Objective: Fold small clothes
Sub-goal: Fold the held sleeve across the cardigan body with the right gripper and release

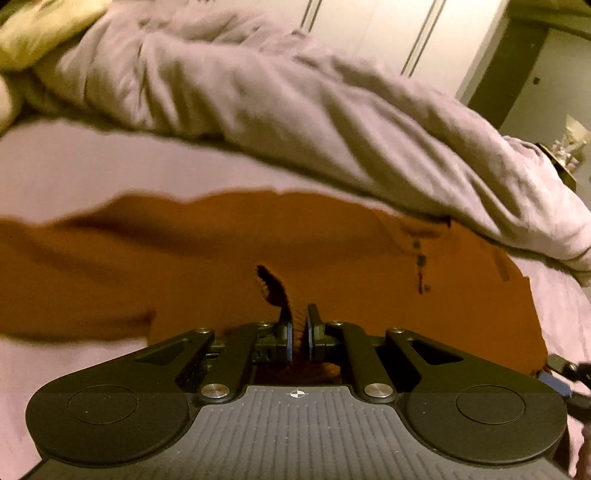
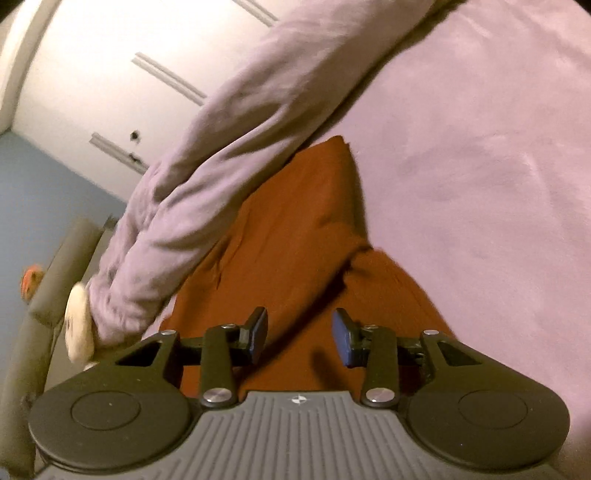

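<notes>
An orange garment (image 1: 184, 266) lies spread on the lilac bed sheet (image 1: 110, 166). My left gripper (image 1: 298, 325) is shut on a dark ribbed strip (image 1: 271, 288) at the garment's near edge, and the strip sticks up between the pads. In the right wrist view the same orange garment (image 2: 295, 240) runs away from me in a folded, pointed shape. My right gripper (image 2: 299, 332) hovers over its near end with the jaws open. Nothing is between its blue pads (image 2: 341, 332); the cloth lies below them.
A rumpled lilac duvet (image 1: 295, 110) (image 2: 207, 177) is bunched along the far side of the garment and overlaps its edge. White wardrobe doors (image 2: 110, 74) stand behind. A yellowish pillow (image 1: 37, 33) sits far left. A grey padded bar (image 2: 55, 288) and a cream round object (image 2: 79, 325) flank the bed.
</notes>
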`<state>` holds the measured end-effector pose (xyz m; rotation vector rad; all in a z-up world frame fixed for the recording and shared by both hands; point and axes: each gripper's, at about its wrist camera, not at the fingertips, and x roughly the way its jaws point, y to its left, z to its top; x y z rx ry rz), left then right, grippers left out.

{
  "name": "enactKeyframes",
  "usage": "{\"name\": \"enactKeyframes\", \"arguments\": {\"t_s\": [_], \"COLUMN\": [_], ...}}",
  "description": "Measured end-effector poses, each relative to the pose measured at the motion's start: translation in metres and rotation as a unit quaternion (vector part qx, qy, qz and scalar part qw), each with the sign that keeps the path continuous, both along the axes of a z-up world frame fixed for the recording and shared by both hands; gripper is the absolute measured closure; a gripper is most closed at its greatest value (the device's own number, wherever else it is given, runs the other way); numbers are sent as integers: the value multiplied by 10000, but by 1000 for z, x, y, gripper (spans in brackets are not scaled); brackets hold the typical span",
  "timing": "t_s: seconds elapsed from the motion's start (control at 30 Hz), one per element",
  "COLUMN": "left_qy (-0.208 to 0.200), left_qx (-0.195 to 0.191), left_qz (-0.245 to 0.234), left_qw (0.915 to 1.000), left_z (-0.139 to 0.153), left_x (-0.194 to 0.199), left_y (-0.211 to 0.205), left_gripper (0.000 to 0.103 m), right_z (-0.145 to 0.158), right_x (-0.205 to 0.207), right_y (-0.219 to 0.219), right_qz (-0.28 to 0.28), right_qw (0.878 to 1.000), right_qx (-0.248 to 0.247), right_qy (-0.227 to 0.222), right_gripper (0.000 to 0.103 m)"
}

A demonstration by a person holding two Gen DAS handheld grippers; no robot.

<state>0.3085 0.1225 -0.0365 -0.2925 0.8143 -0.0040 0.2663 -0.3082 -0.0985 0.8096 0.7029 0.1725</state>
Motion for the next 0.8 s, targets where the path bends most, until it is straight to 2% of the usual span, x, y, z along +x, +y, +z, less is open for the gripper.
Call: {"name": "enactKeyframes", "arguments": {"t_s": [0.17, 0.2, 0.23, 0.27, 0.37, 0.43, 0.47, 0.5, 0.6, 0.67, 0.8], "left_qy": [-564, -640, -654, -563, 102, 181, 187, 178, 105, 113, 232], "left_qx": [181, 169, 169, 213, 523, 487, 390, 297, -80, -351, -487], "left_qz": [-34, -7, 25, 40, 141, 199, 248, 321, 373, 292, 132], "left_qw": [9982, 9978, 9977, 9982, 9985, 9985, 9988, 9989, 9992, 9989, 9985], "left_z": [20, 19, 15, 9, -17, -23, -23, -22, -17, -14, -19], "left_x": [4, 3, 2, 2, 6, -2, -6, -10, -22, -24, -21], "left_y": [5, 8, 10, 12, 16, 24, 30, 35, 44, 43, 33], "left_gripper": [94, 94, 94, 94, 89, 81, 62, 49, 46, 39, 38], "right_z": [-1, 0, -1, -3, -10, -5, -1, 4, 19, 32, 43], "right_x": [29, 30, 29, 28, 24, 18, 15, 11, -2, -10, -4], "right_y": [8, 9, 9, 10, 12, 17, 20, 22, 29, 38, 64], "right_qz": [-274, -273, -273, -280, -169, -30, 39, 86, 102, 58, 280], "right_qw": [9990, 9988, 9985, 9978, 9948, 9903, 9871, 9838, 9737, 9659, 9597], "right_qx": [-352, -400, -466, -592, -1004, -1388, -1601, -1792, -2267, -2544, -2678], "right_qy": [101, 81, 73, 77, 25, -25, -33, -32, -216, -487, -803], "right_gripper": [67, 68, 73, 78, 84, 84, 82, 80, 78, 77, 77]}}
